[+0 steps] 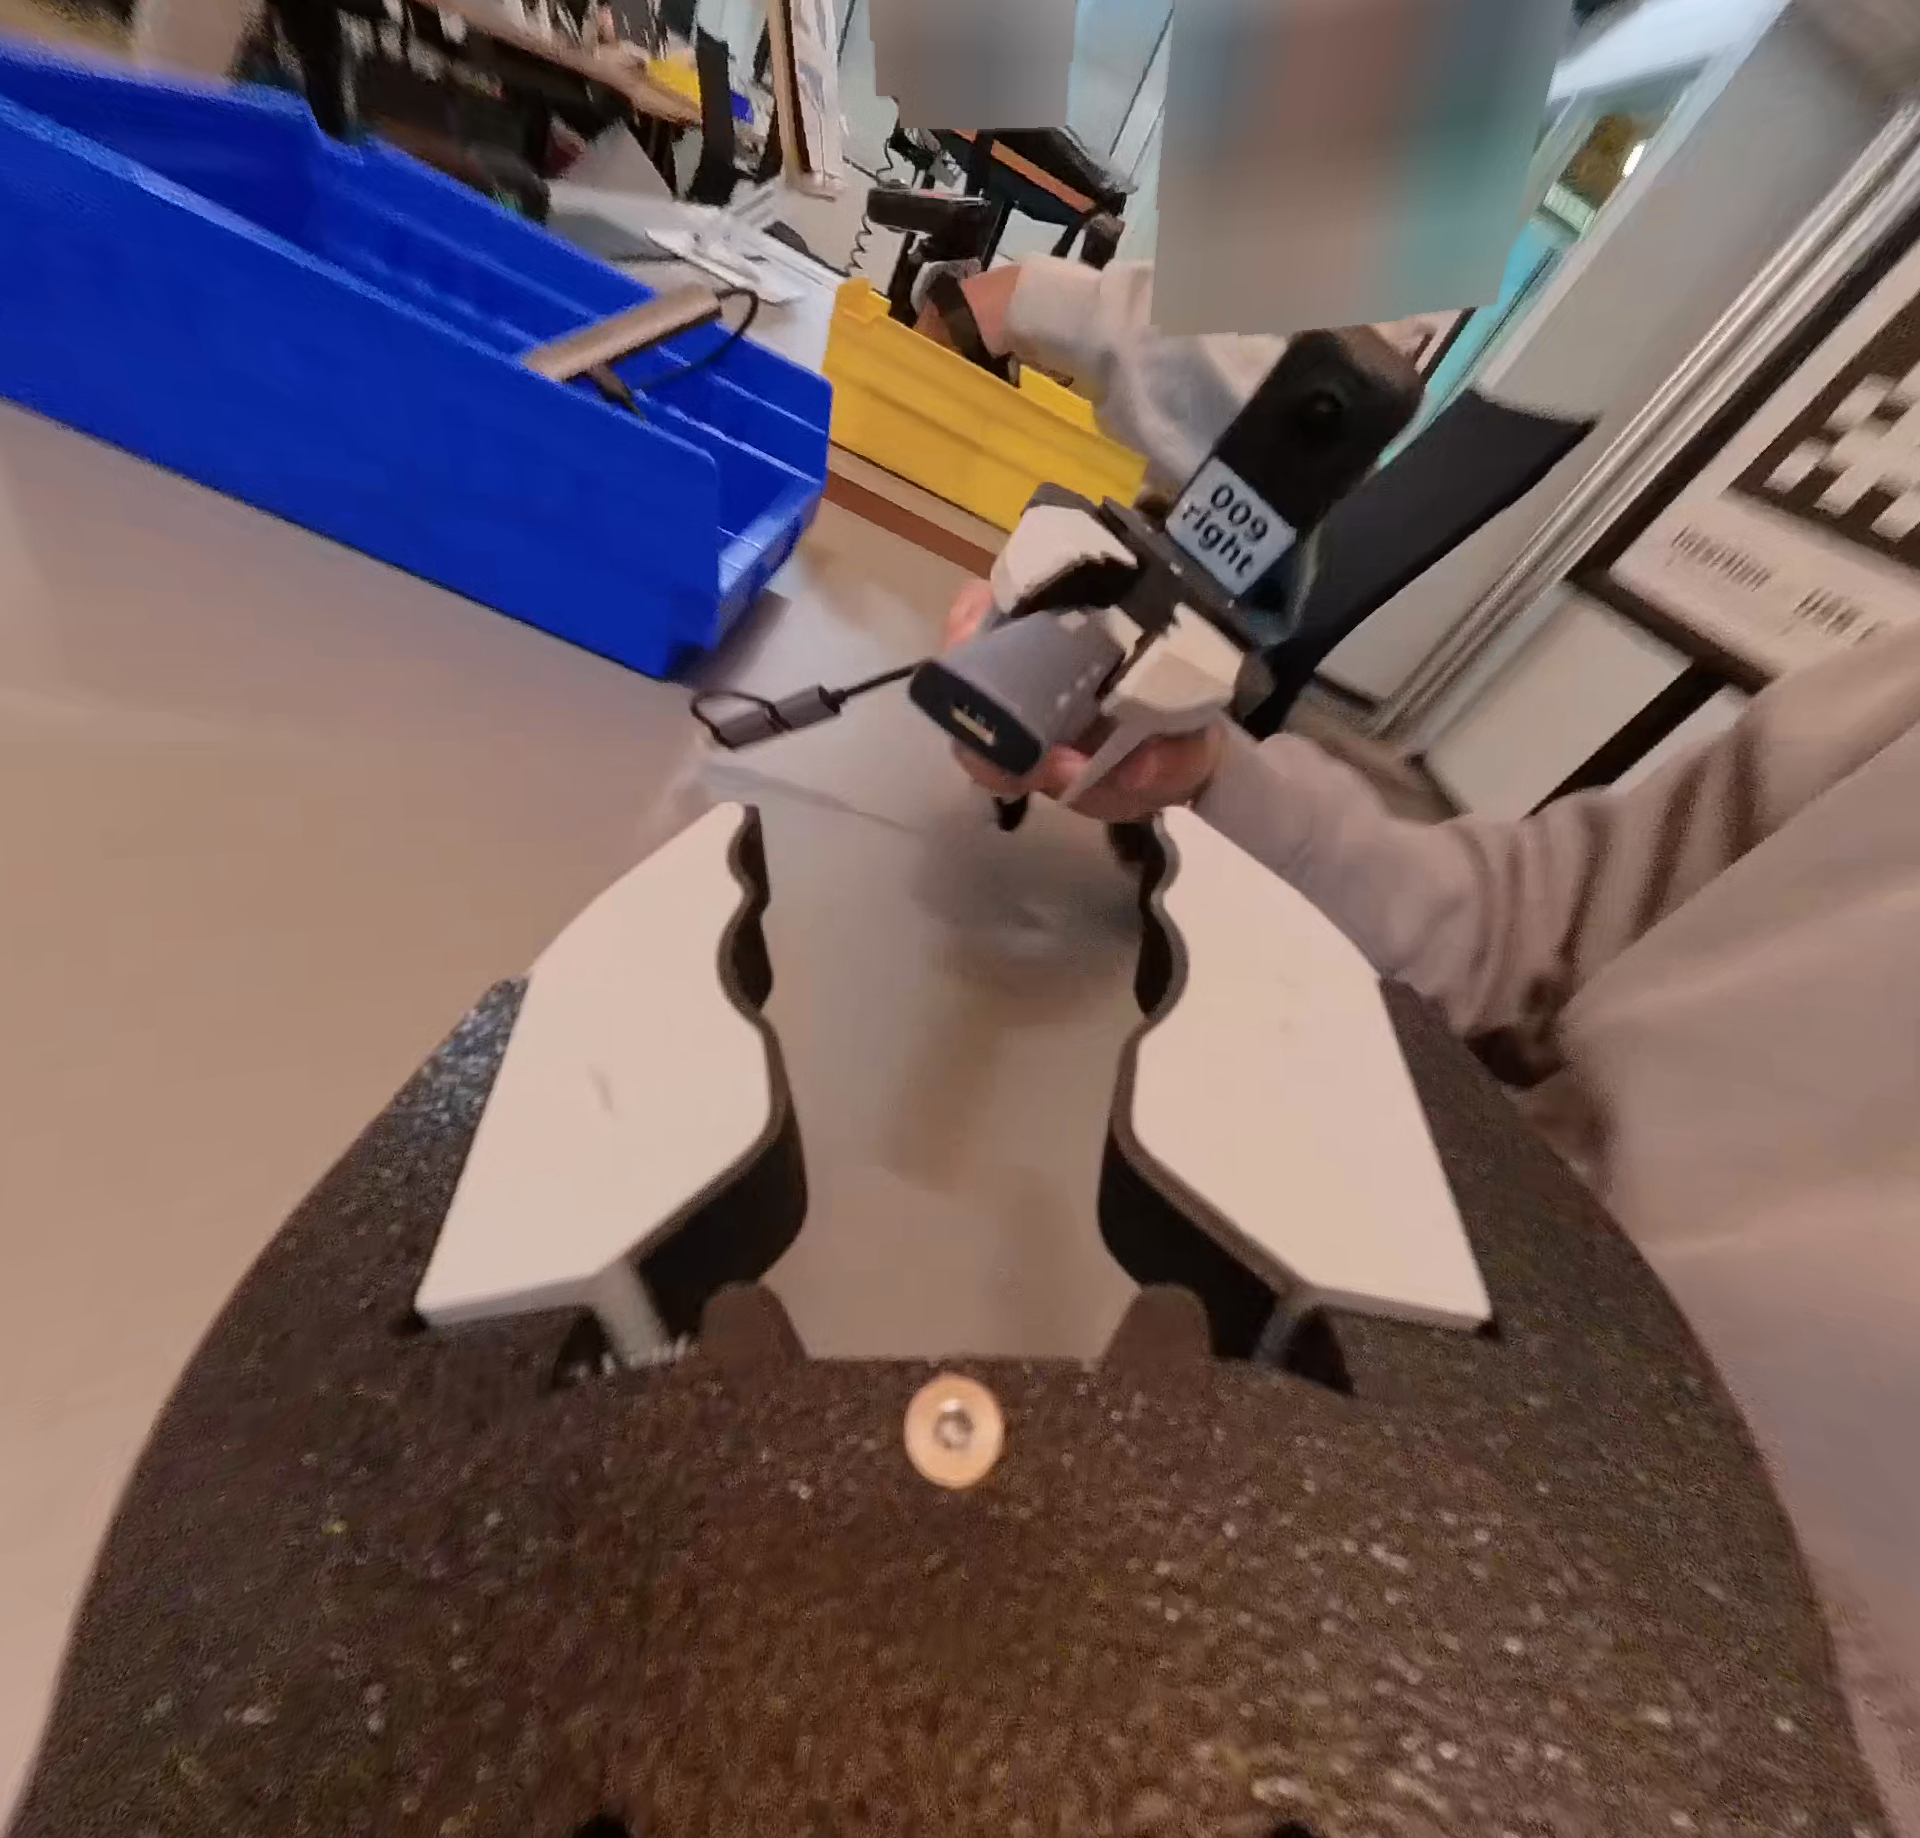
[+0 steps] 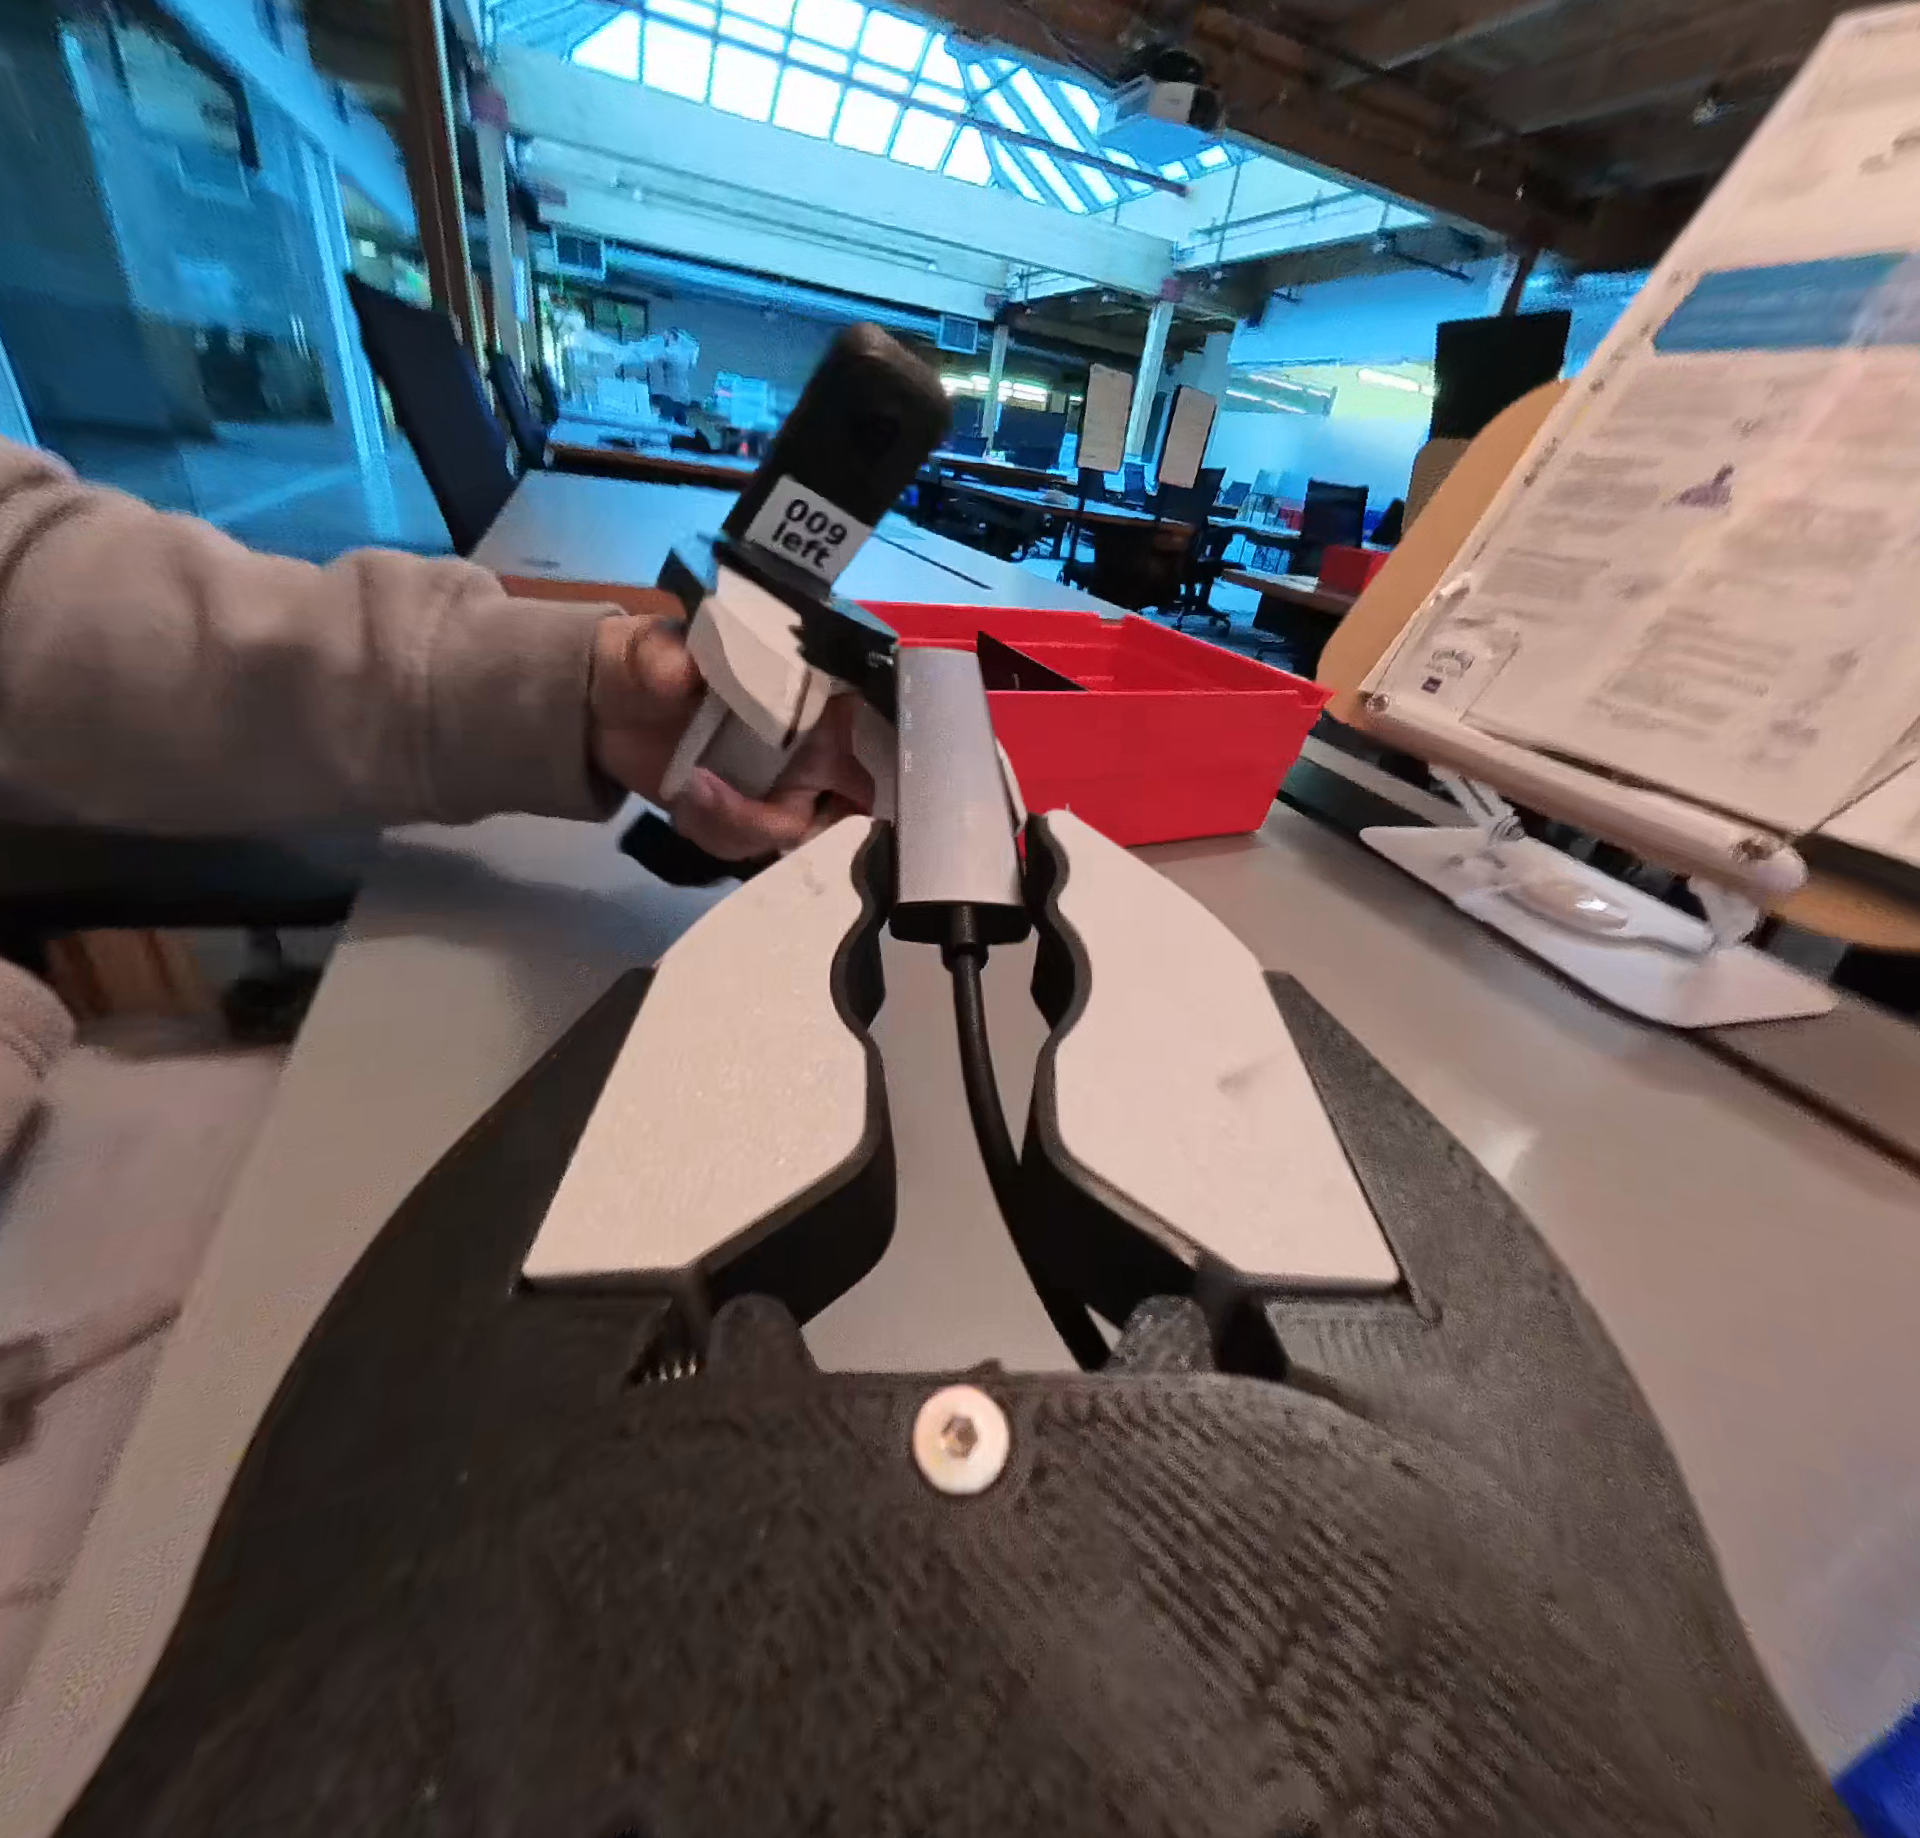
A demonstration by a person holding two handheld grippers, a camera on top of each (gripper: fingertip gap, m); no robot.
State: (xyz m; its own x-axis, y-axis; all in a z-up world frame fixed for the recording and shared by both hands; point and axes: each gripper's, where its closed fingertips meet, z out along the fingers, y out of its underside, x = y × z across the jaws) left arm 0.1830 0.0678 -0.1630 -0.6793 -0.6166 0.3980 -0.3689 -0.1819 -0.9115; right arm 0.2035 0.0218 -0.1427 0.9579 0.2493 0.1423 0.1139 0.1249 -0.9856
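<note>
My right gripper [image 2: 958, 843] is shut on a slim grey USB hub [image 2: 954, 780], gripping it near its cable end. The hub's black cable [image 2: 987, 1113] runs back between the fingers. In the left wrist view the right gripper [image 1: 1091, 645] holds the hub [image 1: 997, 692] above the table, and a short lead with a grey adapter [image 1: 774, 718] hangs from it. My left gripper [image 1: 948, 832] is open and empty, just in front of the hub and low over the grey table [image 1: 260, 853]. Its camera housing [image 2: 852, 438] shows in the right wrist view.
A blue bin [image 1: 364, 386] at the left holds another grey hub [image 1: 623, 334] with a cable. A yellow bin [image 1: 956, 417] stands behind it. A red bin [image 2: 1143, 739] sits beyond the hub. A tilted document stand [image 2: 1610, 645] is at the right. Tip to tip, the grippers are about 6 cm apart.
</note>
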